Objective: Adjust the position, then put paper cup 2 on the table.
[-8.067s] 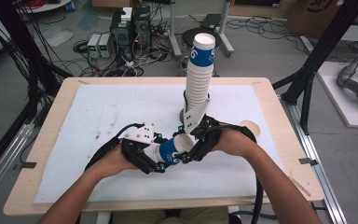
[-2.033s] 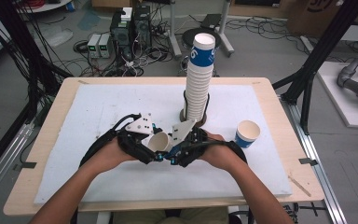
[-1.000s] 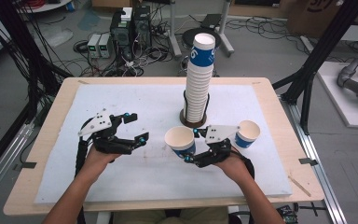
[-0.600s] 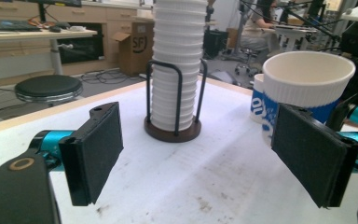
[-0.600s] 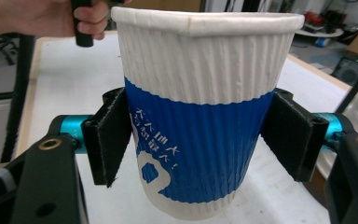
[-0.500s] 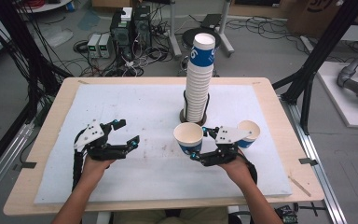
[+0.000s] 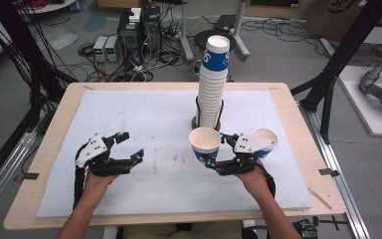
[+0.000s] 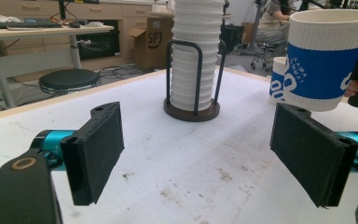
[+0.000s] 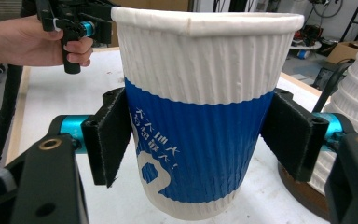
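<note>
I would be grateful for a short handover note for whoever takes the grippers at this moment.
Right gripper: shut on an upright blue-and-white paper cup, held above the white mat in front of the cup stack in its wire holder.
Left gripper: jaws open, nothing between them, off to the left over the mat.
Done: one loose cup already stands to the right, beside the right hand.
Left: probably set the held cup down on the mat, then pull the next from the stack.

Held cup (image 9: 200, 116): ribbed paper, matt white with blue band. Stacked cups (image 7: 213, 84): same ribbed paper. Holder (image 8: 193, 74): thin black metal wire, dark base. Table (image 7: 288, 107): pale wood rim; white mat (image 7: 154, 119) matt, stained. Gripper pads (image 8: 98, 149): rough black.
</note>
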`<state>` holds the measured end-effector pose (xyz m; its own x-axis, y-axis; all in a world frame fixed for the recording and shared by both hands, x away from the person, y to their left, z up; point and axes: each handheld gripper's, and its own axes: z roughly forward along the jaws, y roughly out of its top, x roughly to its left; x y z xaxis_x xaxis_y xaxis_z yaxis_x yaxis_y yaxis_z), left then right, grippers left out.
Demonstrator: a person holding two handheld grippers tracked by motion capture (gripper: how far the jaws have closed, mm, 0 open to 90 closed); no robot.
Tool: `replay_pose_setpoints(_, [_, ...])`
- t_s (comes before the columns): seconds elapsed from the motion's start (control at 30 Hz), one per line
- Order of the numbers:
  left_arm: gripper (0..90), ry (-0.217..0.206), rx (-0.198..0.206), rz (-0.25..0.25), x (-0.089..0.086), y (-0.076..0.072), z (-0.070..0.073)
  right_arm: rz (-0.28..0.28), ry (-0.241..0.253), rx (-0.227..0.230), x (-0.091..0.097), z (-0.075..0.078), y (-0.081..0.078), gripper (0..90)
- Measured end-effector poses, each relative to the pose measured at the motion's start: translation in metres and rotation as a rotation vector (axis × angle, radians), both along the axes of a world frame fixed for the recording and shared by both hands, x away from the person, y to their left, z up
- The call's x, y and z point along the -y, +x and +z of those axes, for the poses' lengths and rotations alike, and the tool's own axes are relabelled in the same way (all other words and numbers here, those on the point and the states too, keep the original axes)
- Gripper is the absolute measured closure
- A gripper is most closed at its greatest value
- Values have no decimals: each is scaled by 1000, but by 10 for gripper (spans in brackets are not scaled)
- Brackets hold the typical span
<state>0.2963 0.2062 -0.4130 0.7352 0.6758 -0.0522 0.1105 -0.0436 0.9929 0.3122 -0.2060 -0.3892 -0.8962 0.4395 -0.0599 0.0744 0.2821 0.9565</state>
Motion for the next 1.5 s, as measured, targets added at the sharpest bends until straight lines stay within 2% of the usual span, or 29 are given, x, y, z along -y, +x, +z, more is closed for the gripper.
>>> replay_pose_setpoints(0.37, [175, -2, 7, 16, -2, -1, 1, -2, 9, 11, -1, 2, -1, 280])
replay_pose_setpoints(0.6, [175, -8, 7, 30, -8, -3, 1, 6, 5, 26, -11, 4, 2, 280])
replay_pose_setpoints(0.83, [175, -4, 12, 44, -12, -5, 2, 10, 9, 28, -25, 4, 10, 280])
replay_pose_setpoints(0.9, [175, -1, 15, 47, -14, -6, 3, 6, 18, 33, -32, 4, 14, 280])
replay_pose_setpoints(1.07, [175, -7, 15, 68, -19, -7, 3, 12, 4, 25, -53, -1, 23, 280])
replay_pose_setpoints(1.13, [175, -9, 15, 74, -21, -7, 3, 4, 2, 29, -62, -4, 28, 280])
replay_pose_setpoints(1.33, [176, -8, 12, 78, -22, -7, 2, -42, 41, -9, -76, -15, 40, 280])
replay_pose_setpoints(1.5, [176, -7, 8, 76, -21, -6, 1, -80, 44, -30, -86, -24, 48, 280])
